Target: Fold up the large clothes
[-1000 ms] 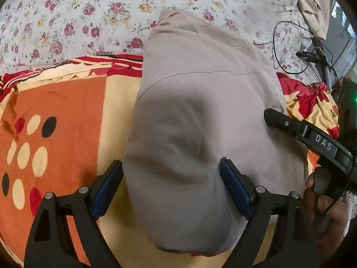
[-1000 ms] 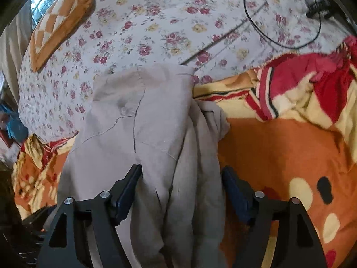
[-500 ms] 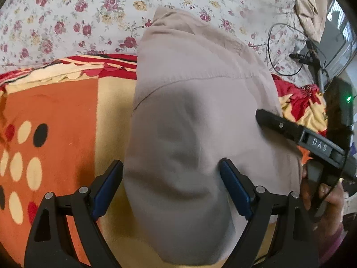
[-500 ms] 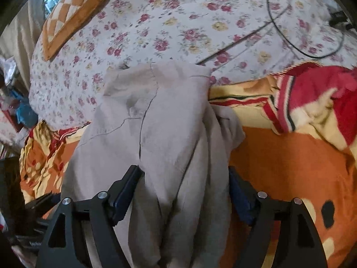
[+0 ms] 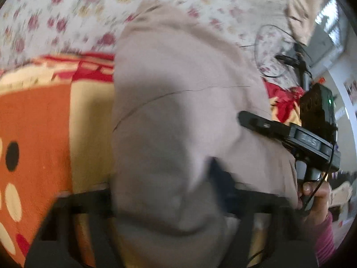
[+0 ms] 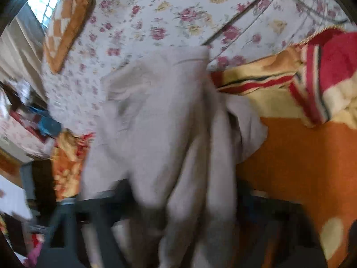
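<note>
Both views now blurred: sudden motion. Left tongs [image 5: 160, 192] and right tongs [image 6: 178, 203] straddling the beige garment [image 5: 178, 116] over the bed [image 6: 169, 11]; grip unclear. Probably starting a fold.

Frame is motion-blurred. A pale grey-beige garment [image 6: 169, 120] hangs bunched in long vertical folds between the dark arms of the right gripper [image 6: 178, 203]; blur hides how the jaws stand. Beneath lies an orange, red and cream blanket [image 6: 301, 160] over a floral bedsheet [image 6: 156, 20]. An orange checked cushion [image 6: 64, 26] sits upper left.
</note>
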Motion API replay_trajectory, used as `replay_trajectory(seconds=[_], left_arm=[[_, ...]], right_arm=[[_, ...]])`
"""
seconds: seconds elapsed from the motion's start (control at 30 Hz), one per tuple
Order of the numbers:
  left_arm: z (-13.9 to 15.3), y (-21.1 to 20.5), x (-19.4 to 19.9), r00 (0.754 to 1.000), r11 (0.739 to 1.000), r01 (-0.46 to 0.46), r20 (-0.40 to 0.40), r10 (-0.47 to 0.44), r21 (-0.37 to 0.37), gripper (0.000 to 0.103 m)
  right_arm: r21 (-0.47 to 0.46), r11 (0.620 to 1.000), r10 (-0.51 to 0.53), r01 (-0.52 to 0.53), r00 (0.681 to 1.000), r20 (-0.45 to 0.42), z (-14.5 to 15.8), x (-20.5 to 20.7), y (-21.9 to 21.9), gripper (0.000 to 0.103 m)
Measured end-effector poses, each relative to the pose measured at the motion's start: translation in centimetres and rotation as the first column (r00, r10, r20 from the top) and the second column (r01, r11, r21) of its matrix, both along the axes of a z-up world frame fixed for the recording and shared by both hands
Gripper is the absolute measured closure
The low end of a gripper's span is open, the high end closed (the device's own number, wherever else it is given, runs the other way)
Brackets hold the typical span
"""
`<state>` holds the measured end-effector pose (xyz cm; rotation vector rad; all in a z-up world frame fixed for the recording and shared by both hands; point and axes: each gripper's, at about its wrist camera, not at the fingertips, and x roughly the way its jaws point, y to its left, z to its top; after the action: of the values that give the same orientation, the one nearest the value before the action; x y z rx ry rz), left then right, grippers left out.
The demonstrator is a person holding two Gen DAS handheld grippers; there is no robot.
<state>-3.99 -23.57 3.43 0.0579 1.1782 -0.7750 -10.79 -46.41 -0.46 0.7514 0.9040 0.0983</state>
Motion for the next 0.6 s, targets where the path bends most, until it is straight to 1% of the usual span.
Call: replay_trajectory(seconds=[0.03, 0.1, 0.13, 0.23, 0.27, 0.3, 0.37, 0.4, 0.47, 0.5, 0.53, 0.57, 0.6], left_arm=[[0.9, 0.1, -0.3, 1.000, 1.000, -0.001, 0.017, 0.001, -0.008, 0.066], [2.6, 0.9, -0.8, 0.999, 0.999, 0.000, 0.035, 0.001, -0.038, 0.074], [3.8, 1.6, -1.1, 0.999, 0.998, 0.001, 0.040, 0.001, -0.057, 0.075], [7.1, 4.4, -2.4, 0.998, 0.995, 0.014, 0.059, -0.008, -0.097, 0.075], [8.1, 5.5, -3.1, 0.998, 0.995, 0.021, 0.060, -0.015, -0.097, 0.075], [8.7, 6.5, -3.8, 0.998, 0.997, 0.025, 0.052, -0.021, -0.078, 0.075], [9.0, 9.0, -6.0, 0.998, 0.999, 0.026, 0.058, -0.023, -0.041, 0.074], [8.5, 10.0, -6.7, 0.998, 1.000, 0.022, 0.064, -0.021, -0.019, 0.071], [6.0, 11.3, -8.5, 0.997, 0.996, -0.009, 0.074, 0.002, 0.087, 0.062], [4.7, 11.5, -8.8, 0.998, 0.990, -0.024, 0.069, 0.014, 0.138, 0.055], [3.3, 11.8, -9.1, 0.998, 0.983, -0.033, 0.050, 0.024, 0.183, 0.047], [2.7, 12.1, -9.3, 0.998, 0.979, -0.044, 0.046, 0.035, 0.198, 0.043], [2.6, 12.5, -9.7, 0.996, 0.978, -0.067, 0.064, 0.056, 0.198, 0.036]], right_arm=[[-0.022, 1.000, -0.011, 0.011, 1.000, 0.006, 0.6, -0.2, 0.4, 0.065], [-0.078, 0.997, 0.000, 0.001, 1.000, 0.017, 2.2, -0.5, 1.5, 0.071], [-0.084, 0.996, 0.009, -0.006, 1.000, 0.028, 3.1, -0.7, 2.1, 0.074], [-0.085, 0.996, 0.046, -0.039, 0.996, 0.079, 6.1, -2.1, 4.1, 0.075], [-0.083, 0.995, 0.062, -0.054, 0.993, 0.096, 6.9, -2.7, 4.7, 0.075], [-0.087, 0.994, 0.083, -0.074, 0.991, 0.108, 7.8, -3.4, 5.6, 0.075], [-0.063, 0.992, 0.113, -0.106, 0.988, 0.107, 8.6, -4.4, 7.1, 0.074], [-0.043, 0.991, 0.132, -0.128, 0.986, 0.104, 8.5, -5.1, 8.1, 0.072], [-0.043, 0.989, 0.144, -0.141, 0.986, 0.086, 7.3, -6.4, 10.2, 0.061], [-0.067, 0.989, 0.134, -0.131, 0.989, 0.055, 6.2, -7.0, 11.3, 0.050], [-0.107, 0.986, 0.128, -0.128, 0.992, -0.004, 5.1, -7.4, 12.2, 0.046], [-0.131, 0.982, 0.132, -0.135, 0.991, -0.037, 4.5, -7.6, 12.6, 0.046], [-0.139, 0.981, 0.133, -0.138, 0.990, -0.048, 4.4, -8.2, 12.6, 0.046]])
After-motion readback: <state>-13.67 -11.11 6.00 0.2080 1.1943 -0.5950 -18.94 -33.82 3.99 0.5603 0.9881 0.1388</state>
